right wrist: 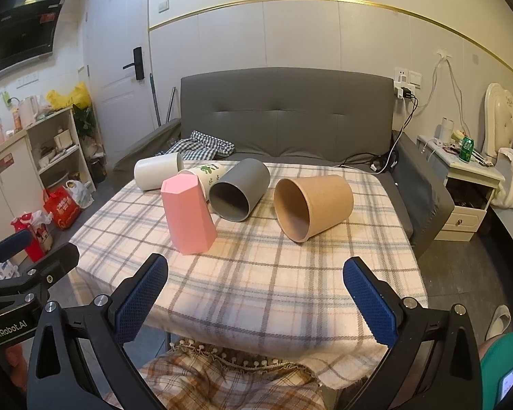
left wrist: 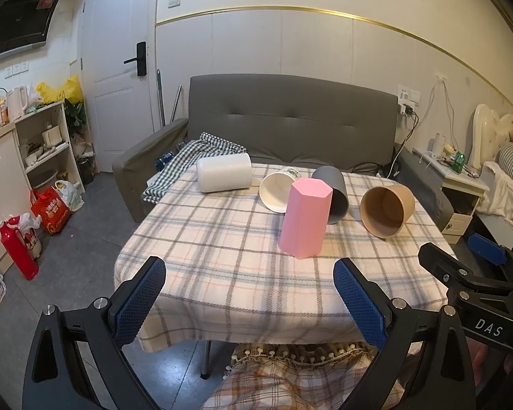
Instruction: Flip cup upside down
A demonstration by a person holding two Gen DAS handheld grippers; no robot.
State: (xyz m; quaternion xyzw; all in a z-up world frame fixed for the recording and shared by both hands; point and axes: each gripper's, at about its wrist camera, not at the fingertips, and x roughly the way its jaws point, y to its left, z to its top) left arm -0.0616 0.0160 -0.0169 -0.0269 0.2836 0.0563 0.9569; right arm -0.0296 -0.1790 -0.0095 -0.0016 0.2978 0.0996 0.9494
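Grey sofa (left wrist: pixel 290 116) behind the counter (left wrist: pixel 222 273), which carries a plaid cloth. On it, largest to smallest: white cup (left wrist: pixel 224 172) lying on its side at far left; brown cup (right wrist: pixel 313 206), grey cup (right wrist: pixel 239 189) and printed paper cup (left wrist: pixel 278 189), all tipped over; pink cup (left wrist: pixel 306 217) standing mouth down, nearest me. My left jaws (left wrist: pixel 249 304) and right jaws (right wrist: pixel 254 304) both gape wide, holding nothing, short of the counter's near edge
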